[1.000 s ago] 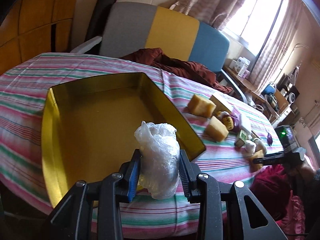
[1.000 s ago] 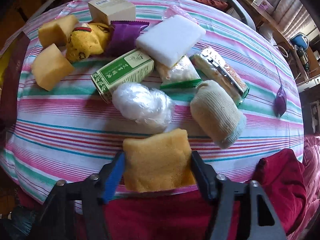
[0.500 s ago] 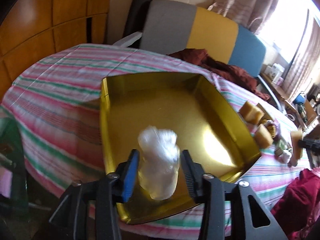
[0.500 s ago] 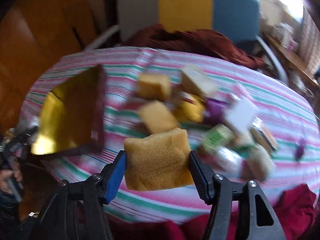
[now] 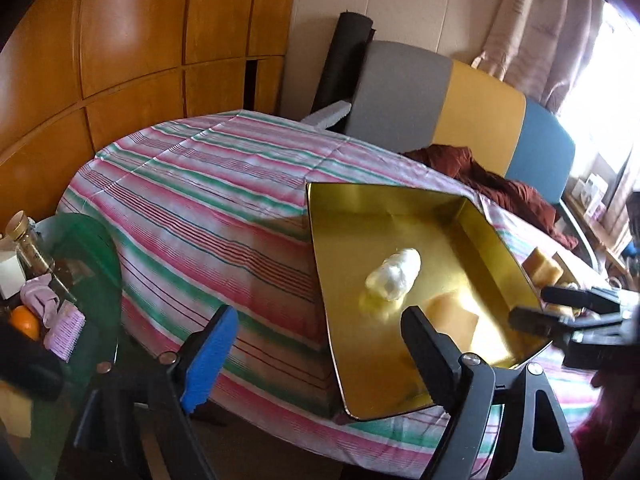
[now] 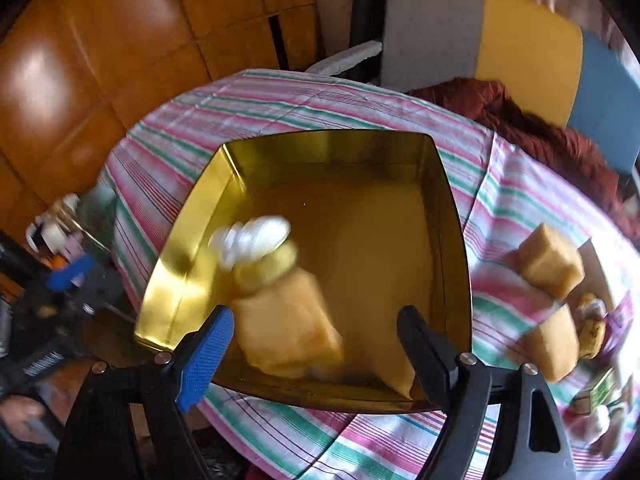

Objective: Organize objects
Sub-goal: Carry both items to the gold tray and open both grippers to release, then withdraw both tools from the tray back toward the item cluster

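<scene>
Both the left gripper (image 5: 316, 354) and right gripper (image 6: 314, 350), jaws just opened wide and empty, should withdraw upward clear of the shallow gold metal tray (image 6: 444, 216), leaving the white plastic-wrapped bundle (image 5: 394, 274) and yellow sponge block (image 6: 288, 324) undisturbed near its front edge.

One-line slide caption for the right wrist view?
Open right gripper above gold tray holding yellow sponge and white plastic bundle.

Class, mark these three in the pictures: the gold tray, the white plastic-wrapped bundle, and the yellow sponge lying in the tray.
gold tray (image 6: 200, 184): right wrist view, on its left inner wall.
white plastic-wrapped bundle (image 5: 396, 274): left wrist view, on its middle.
yellow sponge (image 6: 286, 328): right wrist view, on its top face.
</scene>
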`<act>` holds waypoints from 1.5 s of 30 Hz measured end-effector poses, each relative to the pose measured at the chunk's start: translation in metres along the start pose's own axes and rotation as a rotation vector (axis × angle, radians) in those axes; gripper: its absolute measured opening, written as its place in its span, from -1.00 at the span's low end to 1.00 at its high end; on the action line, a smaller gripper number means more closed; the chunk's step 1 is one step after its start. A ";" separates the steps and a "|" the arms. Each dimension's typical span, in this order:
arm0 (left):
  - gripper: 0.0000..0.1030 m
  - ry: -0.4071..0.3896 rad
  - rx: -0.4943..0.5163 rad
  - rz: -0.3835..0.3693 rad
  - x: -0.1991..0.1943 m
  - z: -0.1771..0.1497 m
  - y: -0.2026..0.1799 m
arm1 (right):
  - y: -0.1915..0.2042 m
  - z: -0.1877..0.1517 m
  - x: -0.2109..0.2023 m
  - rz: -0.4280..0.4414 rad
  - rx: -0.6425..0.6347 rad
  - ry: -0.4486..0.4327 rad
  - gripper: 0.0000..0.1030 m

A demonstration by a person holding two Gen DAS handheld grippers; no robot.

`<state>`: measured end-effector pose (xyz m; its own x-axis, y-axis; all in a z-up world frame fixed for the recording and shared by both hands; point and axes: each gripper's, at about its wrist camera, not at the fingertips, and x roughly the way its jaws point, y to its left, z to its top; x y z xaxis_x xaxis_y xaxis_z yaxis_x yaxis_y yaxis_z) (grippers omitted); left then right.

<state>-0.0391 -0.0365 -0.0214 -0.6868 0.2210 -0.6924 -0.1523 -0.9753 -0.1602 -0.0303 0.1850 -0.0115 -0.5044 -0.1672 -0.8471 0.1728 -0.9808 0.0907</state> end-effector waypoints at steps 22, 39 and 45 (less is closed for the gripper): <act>0.64 -0.036 0.060 -0.031 -0.026 0.006 -0.044 | 0.016 -0.025 -0.069 -0.209 -0.040 -0.221 0.65; 0.64 -0.002 0.111 -0.050 -0.020 0.000 -0.068 | 0.002 -0.030 -0.074 -0.232 -0.018 -0.234 0.65; 0.64 0.006 0.131 -0.057 -0.016 0.001 -0.078 | -0.012 -0.033 -0.068 -0.241 0.003 -0.211 0.65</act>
<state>-0.0165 0.0364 0.0031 -0.6703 0.2753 -0.6892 -0.2825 -0.9534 -0.1060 0.0300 0.2118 0.0274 -0.6948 0.0533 -0.7172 0.0243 -0.9949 -0.0975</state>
